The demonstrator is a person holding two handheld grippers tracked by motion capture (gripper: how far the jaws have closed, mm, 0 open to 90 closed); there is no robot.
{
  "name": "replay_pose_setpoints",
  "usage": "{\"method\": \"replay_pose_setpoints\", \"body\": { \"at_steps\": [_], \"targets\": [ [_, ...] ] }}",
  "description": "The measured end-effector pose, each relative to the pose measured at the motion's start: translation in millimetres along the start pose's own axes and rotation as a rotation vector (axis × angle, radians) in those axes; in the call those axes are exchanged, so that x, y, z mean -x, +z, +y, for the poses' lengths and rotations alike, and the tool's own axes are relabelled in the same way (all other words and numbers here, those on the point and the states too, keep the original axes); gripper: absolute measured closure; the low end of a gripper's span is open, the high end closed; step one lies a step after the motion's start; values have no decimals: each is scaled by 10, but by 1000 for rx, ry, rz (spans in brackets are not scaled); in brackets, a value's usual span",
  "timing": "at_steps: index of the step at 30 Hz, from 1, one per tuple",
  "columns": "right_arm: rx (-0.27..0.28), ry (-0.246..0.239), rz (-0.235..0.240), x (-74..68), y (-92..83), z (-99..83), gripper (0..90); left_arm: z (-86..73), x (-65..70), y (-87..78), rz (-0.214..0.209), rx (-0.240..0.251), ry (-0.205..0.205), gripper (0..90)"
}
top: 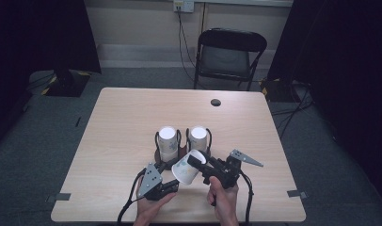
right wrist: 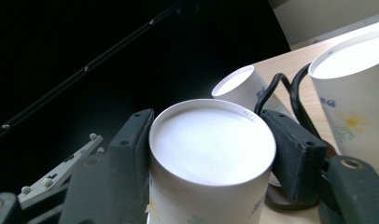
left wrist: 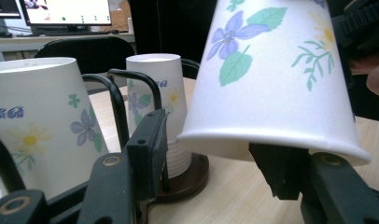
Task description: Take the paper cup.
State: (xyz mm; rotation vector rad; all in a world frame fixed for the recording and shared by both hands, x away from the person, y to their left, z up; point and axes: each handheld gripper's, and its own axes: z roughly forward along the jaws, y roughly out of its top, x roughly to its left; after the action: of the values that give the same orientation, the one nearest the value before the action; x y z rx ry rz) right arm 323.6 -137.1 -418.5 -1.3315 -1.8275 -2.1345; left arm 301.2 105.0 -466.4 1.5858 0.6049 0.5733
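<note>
The right tool [top: 197, 165] grips a paper cup [top: 187, 168], its 2 black jaws pressing on opposite sides of the cup near its closed bottom, as the right gripper view shows [right wrist: 211, 158]; the cup is upside down and tilted, its rim pointing down and toward the left tool [top: 172, 186], clear of the surface [top: 123, 122]; in the left gripper view the cup's rim [left wrist: 276, 93] hangs just above and between that tool's jaws, which stand about half open with no pad pressing on it; whether the far jaw brushes the rim I cannot tell; just behind the held cup, 2 more upside-down cups stand side by side on a dark round base [top: 159, 154] with black wire loops around them, the left cup [top: 167, 141] and the right cup [top: 197, 138]; all 3 carry a flower print; a hand [top: 151, 207] holds the left tool and another hand [top: 223, 197] the right; farther off on the surface is a small dark hole [top: 216, 102]; beyond it stands a folding chair [top: 229, 54].
</note>
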Motion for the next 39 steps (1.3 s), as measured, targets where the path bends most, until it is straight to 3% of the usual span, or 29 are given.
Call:
{"method": "replay_pose_setpoints", "body": {
  "at_steps": [3, 5, 8, 10, 15, 23, 28, 39],
  "targets": [
    [-43, 32, 31, 3, 46, -9, 364, 10, 19, -10, 16, 19, 10, 474],
    [-49, 39, 40, 10, 57, -14, 364, 14, 26, -20, 17, 27, 17, 492],
    [-64, 86, 67, 48, 81, -20, 362, 22, 47, -27, 28, 43, 28, 548],
    [-76, 102, 74, 73, 97, -20, 358, 24, 54, -13, 21, 51, 16, 549],
    [-92, 90, 53, 98, 80, -9, 338, 4, 79, -10, 38, 62, 16, 704],
    [-84, 65, -4, 127, 87, -42, 315, -14, 19, -16, 17, 39, -3, 820],
    [-92, 44, -40, 143, 78, -50, 321, -9, -12, -25, 0, 42, -15, 855],
    [-92, -16, -52, 103, 93, -27, 300, 41, -29, -33, -34, 24, 11, 882]
  ]
}}
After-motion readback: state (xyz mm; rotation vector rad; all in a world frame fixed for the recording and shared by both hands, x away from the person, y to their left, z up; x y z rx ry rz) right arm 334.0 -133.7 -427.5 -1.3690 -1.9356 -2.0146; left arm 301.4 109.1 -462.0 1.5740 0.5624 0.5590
